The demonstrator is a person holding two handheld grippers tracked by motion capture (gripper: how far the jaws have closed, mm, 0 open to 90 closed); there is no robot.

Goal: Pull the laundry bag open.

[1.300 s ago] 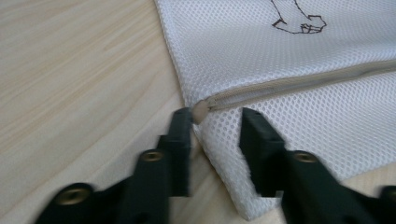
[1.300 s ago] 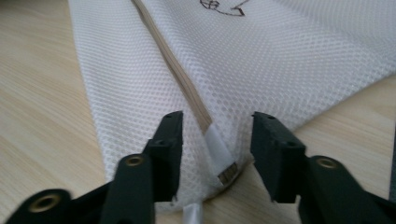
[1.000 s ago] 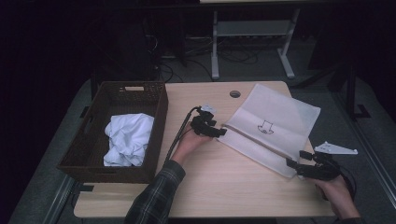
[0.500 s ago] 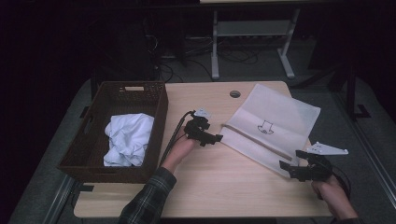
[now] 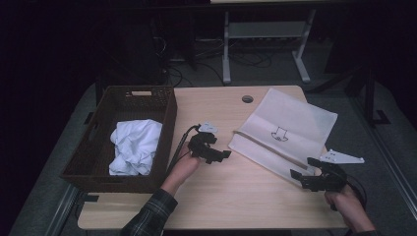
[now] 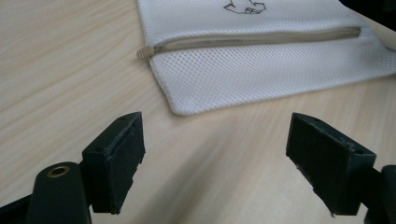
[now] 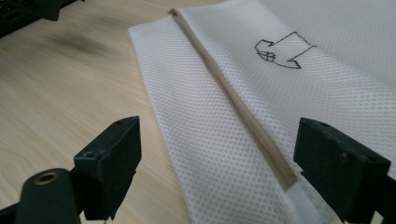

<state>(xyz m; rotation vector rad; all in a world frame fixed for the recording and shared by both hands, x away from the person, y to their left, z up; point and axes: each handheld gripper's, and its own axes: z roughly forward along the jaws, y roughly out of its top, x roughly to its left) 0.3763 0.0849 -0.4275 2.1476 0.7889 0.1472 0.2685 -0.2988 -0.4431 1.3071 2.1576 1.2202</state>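
The white mesh bag (image 5: 287, 129) lies flat on the bench (image 5: 236, 196), well to the right of the wicker basket (image 5: 125, 137) that holds a crumpled white cloth (image 5: 134, 146). Its zipper (image 7: 233, 100) runs along the bag's long near edge, from the pull end by the left tongs (image 5: 216, 155) towards the right tongs (image 5: 301, 176). Both tongs gape wide and hold nothing. The right tongs hover at the bag's near corner, with the zipper's end between their jaws; the left tongs stand just short of the opposite corner.

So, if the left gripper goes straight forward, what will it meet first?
Probably the near corner of the white mesh zipper bag; bare wooden table lies between, and the left gripper is open.
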